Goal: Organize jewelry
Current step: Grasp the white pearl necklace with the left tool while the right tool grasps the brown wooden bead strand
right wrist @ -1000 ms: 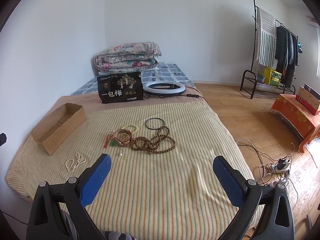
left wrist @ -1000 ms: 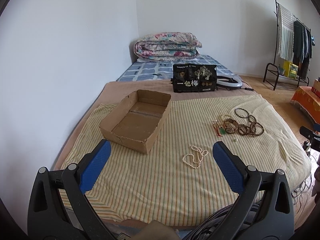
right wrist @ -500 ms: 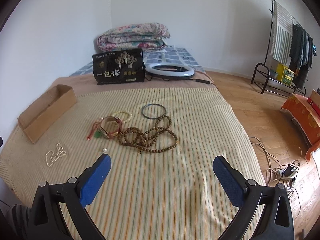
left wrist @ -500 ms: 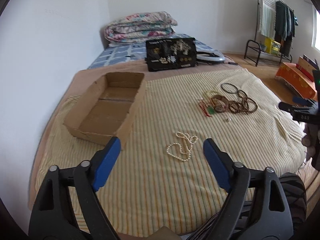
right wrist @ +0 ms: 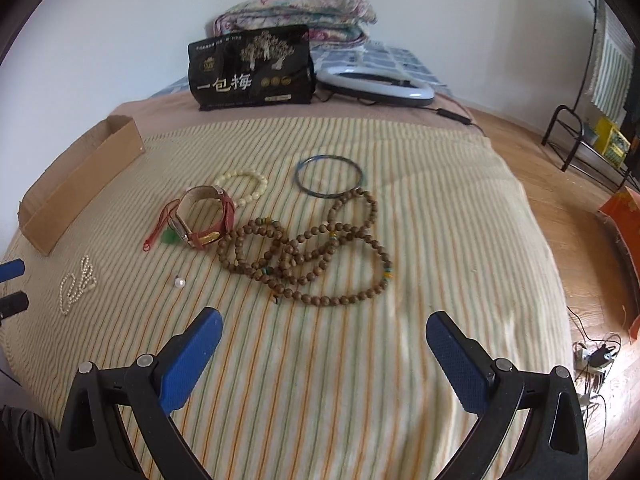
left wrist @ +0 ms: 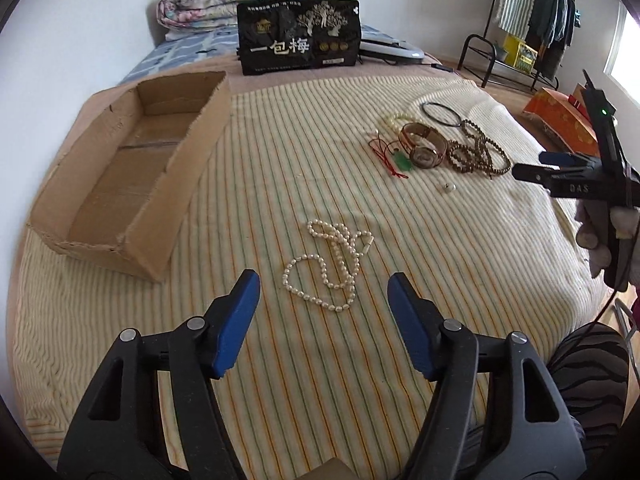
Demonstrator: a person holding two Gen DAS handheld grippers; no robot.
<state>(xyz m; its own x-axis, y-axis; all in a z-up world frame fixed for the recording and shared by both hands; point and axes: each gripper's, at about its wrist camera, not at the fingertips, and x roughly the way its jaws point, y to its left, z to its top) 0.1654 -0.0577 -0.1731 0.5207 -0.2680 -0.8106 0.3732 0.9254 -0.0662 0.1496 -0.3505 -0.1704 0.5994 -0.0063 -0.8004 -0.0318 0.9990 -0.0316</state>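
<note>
Now your left gripper (left wrist: 323,294) has its blue jaws spread wide and holds nothing, and the pearl necklace (left wrist: 332,264) lies on the striped blanket (left wrist: 280,160) right in front of it, just past the tips and about in the middle between them. I think this step is picking up those pearls. To do it well, come down slowly and go for the part where the loops cross and bunch up, because one thin strand can slip out from between the pads. Press the tips lightly into the soft blanket so they get under the beads, then close gently. Lift slowly, since the loose loops will likely hang and swing. The cardboard box (left wrist: 132,168) sits near the left edge of the blanket, to the left of the pearls and a little farther back, and it looks like a good home for them. Your right gripper (right wrist: 323,334) is wide too and holds nothing. The brown bead strand (right wrist: 308,256) lies just ahead of it near the middle of the blanket. The red watch (right wrist: 208,216), the white bead bracelet (right wrist: 244,186), the dark bangle (right wrist: 330,176), the red cord with a green charm (right wrist: 164,228) and one loose pearl (right wrist: 179,281) lie close around it. Keep the right gripper away from the left one while you lift.
</note>
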